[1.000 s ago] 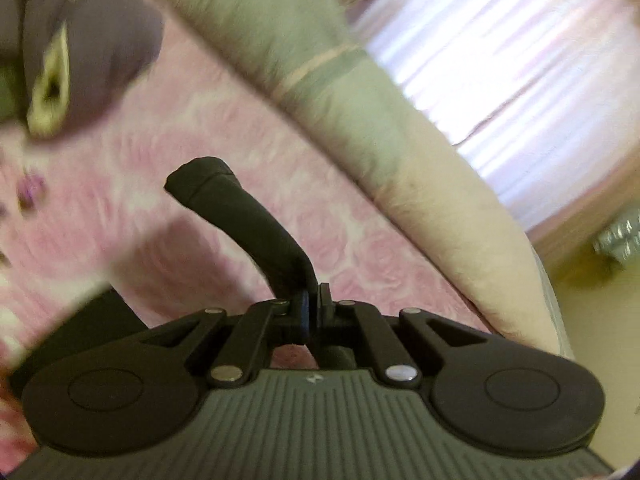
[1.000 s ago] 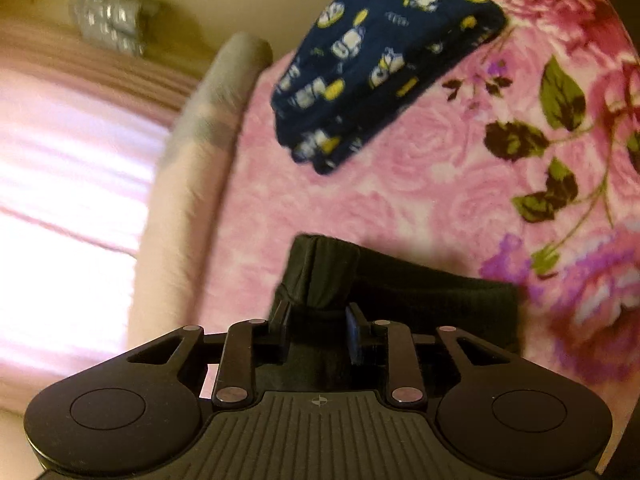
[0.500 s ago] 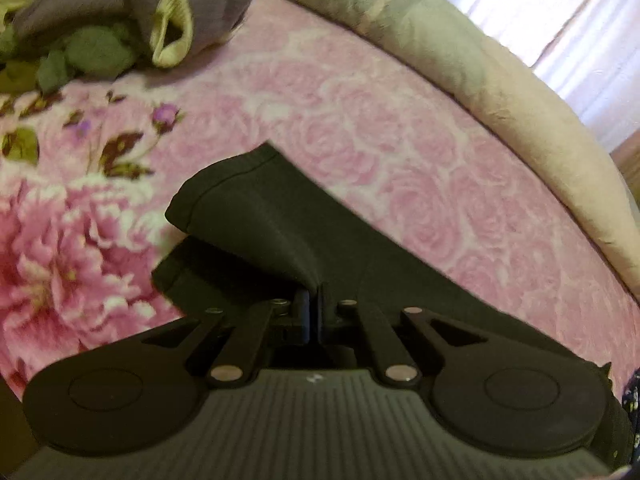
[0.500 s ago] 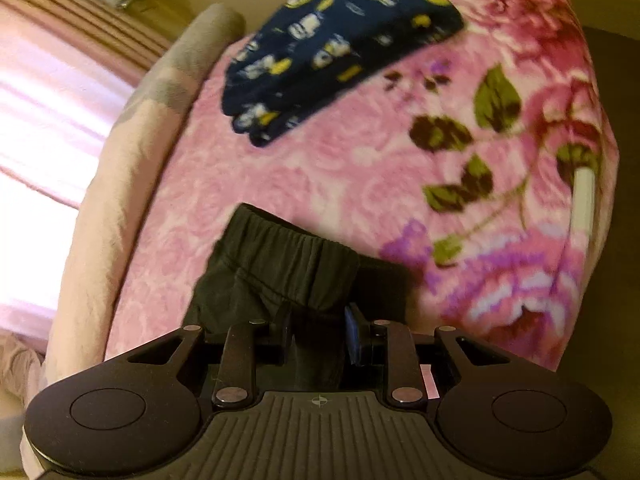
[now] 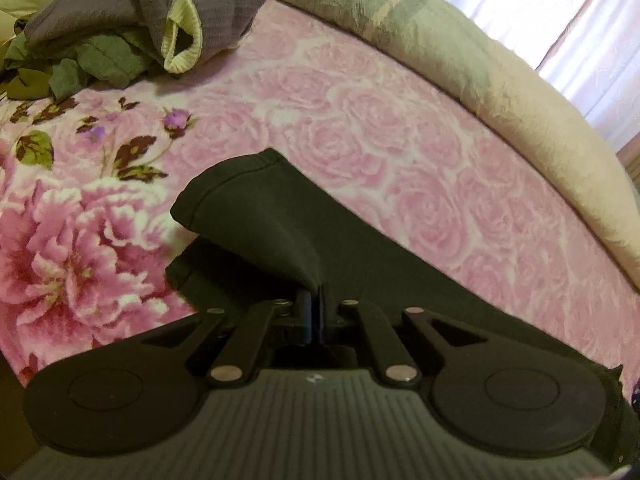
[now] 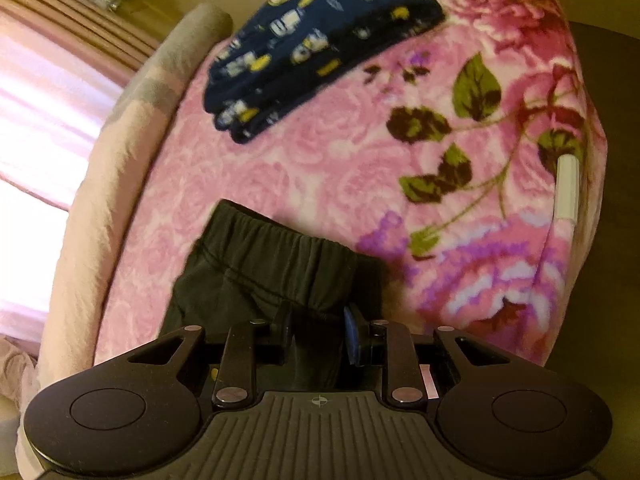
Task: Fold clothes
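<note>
Left gripper (image 5: pixel 314 294): jaws clenched on hem corner of black garment (image 5: pixel 256 220), lifted fold peaks above rest lying flat on pink floral blanket (image 5: pixel 360 120). Unfolded clothes pile (image 5: pixel 132 20) far left corner.

Right gripper (image 6: pixel 316 322): jaws part-closed, grasping bunched elastic waistband (image 6: pixel 276 248) of same garment. Folded navy printed garment (image 6: pixel 316 40) well apart, beyond. White object (image 6: pixel 567 188) at blanket's right edge.

Matt black knit trousers (image 5: pixel 360 264) lie on a plush, fuzzy floral blanket (image 5: pixel 360 128).
</note>
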`<state>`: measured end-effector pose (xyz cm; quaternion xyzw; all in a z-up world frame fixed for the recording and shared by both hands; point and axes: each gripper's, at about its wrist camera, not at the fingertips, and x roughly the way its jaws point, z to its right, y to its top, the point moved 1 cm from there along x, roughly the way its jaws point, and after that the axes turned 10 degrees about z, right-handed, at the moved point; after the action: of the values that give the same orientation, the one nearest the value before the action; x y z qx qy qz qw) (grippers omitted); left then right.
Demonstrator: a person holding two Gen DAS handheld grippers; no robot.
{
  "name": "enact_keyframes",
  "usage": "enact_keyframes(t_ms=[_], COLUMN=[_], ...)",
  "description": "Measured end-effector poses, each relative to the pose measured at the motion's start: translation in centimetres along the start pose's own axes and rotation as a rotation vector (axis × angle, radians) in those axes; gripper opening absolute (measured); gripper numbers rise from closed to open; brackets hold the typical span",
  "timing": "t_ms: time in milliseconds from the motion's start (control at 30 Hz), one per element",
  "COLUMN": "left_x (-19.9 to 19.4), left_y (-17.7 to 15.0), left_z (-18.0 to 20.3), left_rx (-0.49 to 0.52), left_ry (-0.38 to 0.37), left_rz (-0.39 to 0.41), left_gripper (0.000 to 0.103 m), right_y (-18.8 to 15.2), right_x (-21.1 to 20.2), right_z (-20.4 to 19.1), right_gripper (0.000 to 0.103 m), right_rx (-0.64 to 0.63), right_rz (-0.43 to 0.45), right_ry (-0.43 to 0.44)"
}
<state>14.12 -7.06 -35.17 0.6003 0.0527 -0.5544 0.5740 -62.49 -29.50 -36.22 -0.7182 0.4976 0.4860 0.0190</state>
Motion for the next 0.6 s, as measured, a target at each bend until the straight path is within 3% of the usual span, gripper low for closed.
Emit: enact_keyframes(t_ms=[233,300,333,433,567,600], left_x=[3.2,3.0,2.8,2.0,1.2,1.0], left_y=[-2.7,-2.8,-2.9,-2.9,-2.9,-2.9], left_z=[0.3,1.0,1.2,1.4,1.9,2.2], left_rx=[0.074,0.104,0.118,0.125,0.134,0.142], left_ry=[0.119,0.131,0.135,0.144,0.158,0.157], left_rz=[-0.081,-0.084,-0.088,-0.112,-0.134,-0.137], left_gripper=[0.008,0.012,0.016,0.016,0.016,0.016], right_y=[-0.4,-0.1,0.1,0.9,0.7,0.6], right_x=[1.8,1.4,1.1,0.1,0.3,0.3], right_z=[1.4,1.3,1.2,2.0,1.5,1.4], right_gripper=[0.026,0.053,0.056,0.056,0.055,0.048], right_rx=[0.046,0.042,0.034,0.078,0.038,0.028], right_rz=[-0.050,-0.042,-0.031,0.021,0.043,0.048], right_ry=[-0.019,-0.016,-0.015,0.007,0.007,0.007])
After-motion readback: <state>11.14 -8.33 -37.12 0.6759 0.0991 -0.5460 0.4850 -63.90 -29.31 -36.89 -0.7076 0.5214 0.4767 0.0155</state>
